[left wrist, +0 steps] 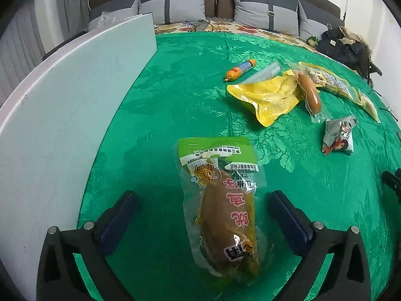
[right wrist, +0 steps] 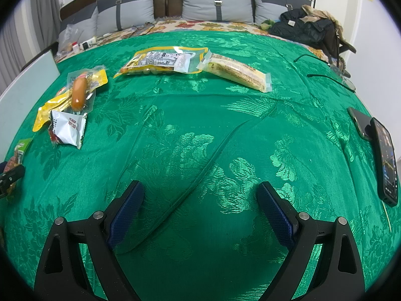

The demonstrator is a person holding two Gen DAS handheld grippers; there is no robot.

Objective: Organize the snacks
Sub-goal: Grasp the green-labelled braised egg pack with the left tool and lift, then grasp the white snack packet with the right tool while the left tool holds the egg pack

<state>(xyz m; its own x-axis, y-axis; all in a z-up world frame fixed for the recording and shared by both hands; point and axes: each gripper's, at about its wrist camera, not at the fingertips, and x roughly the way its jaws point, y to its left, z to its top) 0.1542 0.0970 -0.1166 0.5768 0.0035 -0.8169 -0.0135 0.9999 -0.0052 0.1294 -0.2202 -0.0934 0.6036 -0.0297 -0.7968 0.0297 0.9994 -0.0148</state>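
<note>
My left gripper (left wrist: 203, 200) is open, its fingers on either side of a green-topped clear pack holding a brown snack (left wrist: 225, 215) that lies on the green cloth (left wrist: 175, 95). Beyond it lie an orange sausage stick (left wrist: 241, 70), a yellow pouch (left wrist: 268, 97), a wrapped sausage (left wrist: 310, 91), a yellow printed bag (left wrist: 333, 80) and a white-red packet (left wrist: 338, 135). My right gripper (right wrist: 200, 198) is open and empty over bare cloth (right wrist: 225, 130). In the right wrist view I see the wrapped sausage (right wrist: 79, 92), the white packet (right wrist: 69, 130), the printed bag (right wrist: 163, 61) and a long yellow bar (right wrist: 238, 71).
A white board (left wrist: 62, 105) stands along the left edge of the cloth. Two phones (right wrist: 386, 155) lie at the right edge, with glasses (right wrist: 345, 80) behind. Pillows (right wrist: 215, 2) and a dark jacket (right wrist: 305, 27) are at the back.
</note>
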